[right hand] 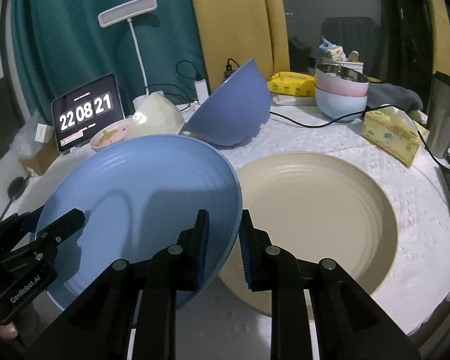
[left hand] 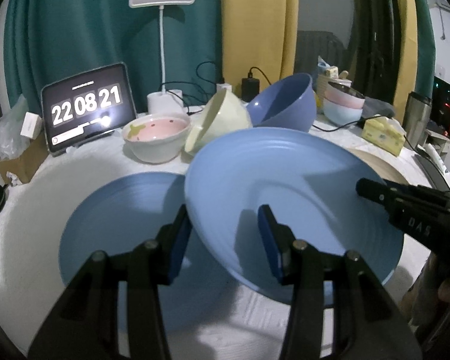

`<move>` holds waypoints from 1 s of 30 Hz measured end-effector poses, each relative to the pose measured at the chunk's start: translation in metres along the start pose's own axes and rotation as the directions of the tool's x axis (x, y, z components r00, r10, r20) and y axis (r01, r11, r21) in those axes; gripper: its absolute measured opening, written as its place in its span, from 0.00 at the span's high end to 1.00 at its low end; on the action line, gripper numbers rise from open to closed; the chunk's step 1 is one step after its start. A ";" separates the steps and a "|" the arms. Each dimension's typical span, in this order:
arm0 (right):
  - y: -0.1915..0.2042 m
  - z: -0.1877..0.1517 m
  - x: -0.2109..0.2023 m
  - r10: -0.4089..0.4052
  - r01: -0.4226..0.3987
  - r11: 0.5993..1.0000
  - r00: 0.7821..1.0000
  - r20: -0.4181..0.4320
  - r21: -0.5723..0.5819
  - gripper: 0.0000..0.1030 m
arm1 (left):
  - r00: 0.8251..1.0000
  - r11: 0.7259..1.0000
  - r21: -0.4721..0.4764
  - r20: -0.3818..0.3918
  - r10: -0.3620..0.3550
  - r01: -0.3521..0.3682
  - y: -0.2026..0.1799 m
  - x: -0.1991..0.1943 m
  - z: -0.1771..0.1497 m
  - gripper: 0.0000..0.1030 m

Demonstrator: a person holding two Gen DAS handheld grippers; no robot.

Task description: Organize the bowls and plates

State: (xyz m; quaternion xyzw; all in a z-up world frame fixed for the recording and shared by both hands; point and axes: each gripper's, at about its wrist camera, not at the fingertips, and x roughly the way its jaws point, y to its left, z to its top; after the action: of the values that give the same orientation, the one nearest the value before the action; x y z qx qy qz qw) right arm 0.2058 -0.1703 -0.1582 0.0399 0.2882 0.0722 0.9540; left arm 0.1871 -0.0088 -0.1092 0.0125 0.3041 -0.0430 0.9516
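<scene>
A light blue plate (left hand: 285,186) is held tilted above the table; it also shows in the right wrist view (right hand: 141,186). My right gripper (right hand: 223,240) is shut on its right rim. My left gripper (left hand: 225,237) is open around the plate's left rim, one finger under it and one over it. A second blue plate (left hand: 120,216) lies flat on a white plate (left hand: 45,186) below. A beige plate (right hand: 321,210) lies flat to the right. A blue bowl (right hand: 234,108), a cream bowl (left hand: 222,120) and a pink-lined bowl (left hand: 156,138) sit behind.
A tablet clock (left hand: 87,105), a desk lamp (left hand: 162,0), cables and a charger (left hand: 250,88) stand at the back. Stacked pink and blue bowls (right hand: 342,96), a yellow tissue box (right hand: 390,132) and a steel flask (right hand: 444,114) are at the right.
</scene>
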 end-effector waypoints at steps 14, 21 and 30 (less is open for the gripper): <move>-0.030 -0.001 -0.008 -0.005 0.004 0.999 1.000 0.020 0.042 0.79 | 1.000 0.999 0.048 -0.015 -0.009 0.010 -0.029 0.007 0.002 0.55; -0.044 -0.003 -0.008 -0.002 0.001 0.998 1.000 0.024 0.063 0.79 | 1.000 0.998 0.068 -0.021 -0.009 0.010 -0.043 0.011 0.003 0.55; -0.063 -0.005 -0.009 -0.005 0.002 0.996 1.000 0.027 0.092 0.79 | 0.999 0.995 0.099 -0.031 -0.013 0.016 -0.063 0.017 0.004 0.55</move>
State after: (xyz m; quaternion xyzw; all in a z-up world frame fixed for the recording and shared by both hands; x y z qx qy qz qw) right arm 0.2034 -0.2332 -0.1647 0.0843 0.2781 0.0568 0.9552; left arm 0.1975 -0.0727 -0.1161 0.0580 0.3162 -0.0649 0.9447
